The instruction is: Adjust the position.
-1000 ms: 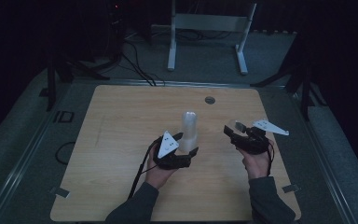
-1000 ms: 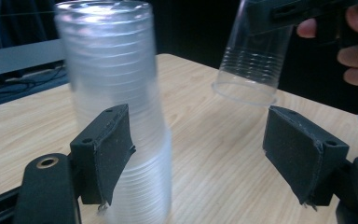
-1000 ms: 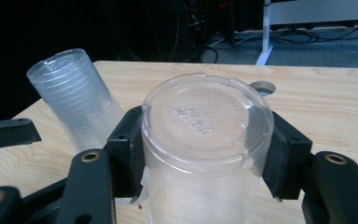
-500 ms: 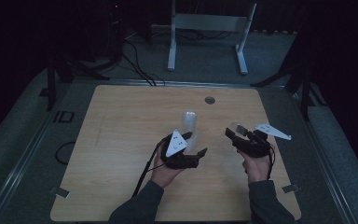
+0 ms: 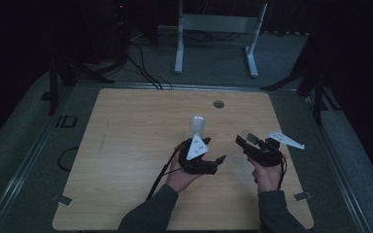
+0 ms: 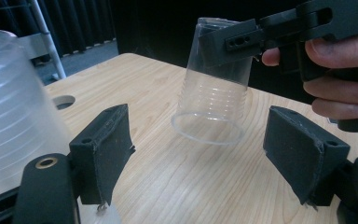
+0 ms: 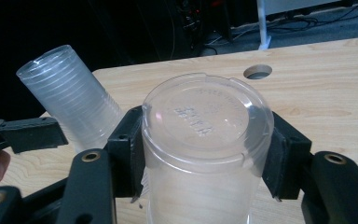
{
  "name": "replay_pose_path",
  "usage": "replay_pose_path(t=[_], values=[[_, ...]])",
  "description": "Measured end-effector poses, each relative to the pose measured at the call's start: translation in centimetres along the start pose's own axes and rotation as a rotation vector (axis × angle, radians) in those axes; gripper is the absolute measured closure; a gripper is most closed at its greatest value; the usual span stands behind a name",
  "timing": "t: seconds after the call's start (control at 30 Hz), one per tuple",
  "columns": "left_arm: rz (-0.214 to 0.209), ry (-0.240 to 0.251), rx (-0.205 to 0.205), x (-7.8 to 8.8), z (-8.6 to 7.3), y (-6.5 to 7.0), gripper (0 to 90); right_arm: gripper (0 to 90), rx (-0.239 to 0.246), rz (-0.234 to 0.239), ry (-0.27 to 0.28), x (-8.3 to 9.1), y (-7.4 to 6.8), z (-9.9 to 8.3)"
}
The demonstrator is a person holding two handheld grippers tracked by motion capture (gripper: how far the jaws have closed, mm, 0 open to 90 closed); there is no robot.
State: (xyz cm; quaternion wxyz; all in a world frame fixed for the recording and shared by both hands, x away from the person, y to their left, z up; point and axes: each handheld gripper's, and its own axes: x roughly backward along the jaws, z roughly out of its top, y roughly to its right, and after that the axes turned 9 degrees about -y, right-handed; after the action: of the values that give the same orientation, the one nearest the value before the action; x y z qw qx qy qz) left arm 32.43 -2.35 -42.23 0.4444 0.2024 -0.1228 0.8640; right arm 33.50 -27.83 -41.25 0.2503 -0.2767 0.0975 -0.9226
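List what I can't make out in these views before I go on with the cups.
- Stack of cups: its base is hidden behind the left gripper in the high view, and the left edge cuts it off in the left gripper view. Its count is unreadable because the clear walls blend together.
- Held cup: the bottom edge cuts off its rim in the right gripper view. It is too faint to trace in the dark high view.
- Raised lettering on its base: blurred.

The cup stack (image 6: 14, 116) is cut off at the left edge.
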Motion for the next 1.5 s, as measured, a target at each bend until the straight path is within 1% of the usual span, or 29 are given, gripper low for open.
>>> replay_pose_path(t=[0.1,0.2,0.43,0.53,0.63,0.7,0.9,1.17,1.5], values=[[0.002,-0.013,-0.007,-0.6,0.1,0.1,22.7,41.1,-0.008,0.002,0.0,-0.1,0.1,-0.2],[-0.001,-0.022,-0.002,-1.1,0.1,0.1,21.6,41.2,-0.028,0.017,0.005,-0.1,0.2,-0.4],[-0.012,-0.045,-0.012,-1.7,0.2,0.3,20.6,41.2,-0.055,0.041,0.012,-0.2,0.2,-0.7],[-0.009,-0.055,-0.011,-2.0,0.2,0.4,19.9,41.1,-0.073,0.052,0.016,-0.2,0.2,-0.8],[-0.012,-0.065,-0.014,-2.4,0.2,0.5,19.8,41.1,-0.1,0.073,0.018,-0.3,0.4,-0.9],[-0.016,-0.073,-0.015,-2.6,0.2,0.5,19.7,41.1,-0.109,0.082,0.021,-0.2,0.4,-0.9],[-0.014,-0.076,-0.016,-3.0,0.2,0.7,19.7,41.1,-0.134,0.1,0.023,-0.1,0.5,-1.0],[-0.013,-0.107,-0.013,-3.5,0.1,0.6,19.6,41.1,-0.154,0.115,0.016,-0.2,0.5,-1.3],[-0.013,-0.107,-0.011,-3.6,0.1,0.6,19.0,41.1,-0.159,0.127,0.009,-0.4,0.3,-1.5]])
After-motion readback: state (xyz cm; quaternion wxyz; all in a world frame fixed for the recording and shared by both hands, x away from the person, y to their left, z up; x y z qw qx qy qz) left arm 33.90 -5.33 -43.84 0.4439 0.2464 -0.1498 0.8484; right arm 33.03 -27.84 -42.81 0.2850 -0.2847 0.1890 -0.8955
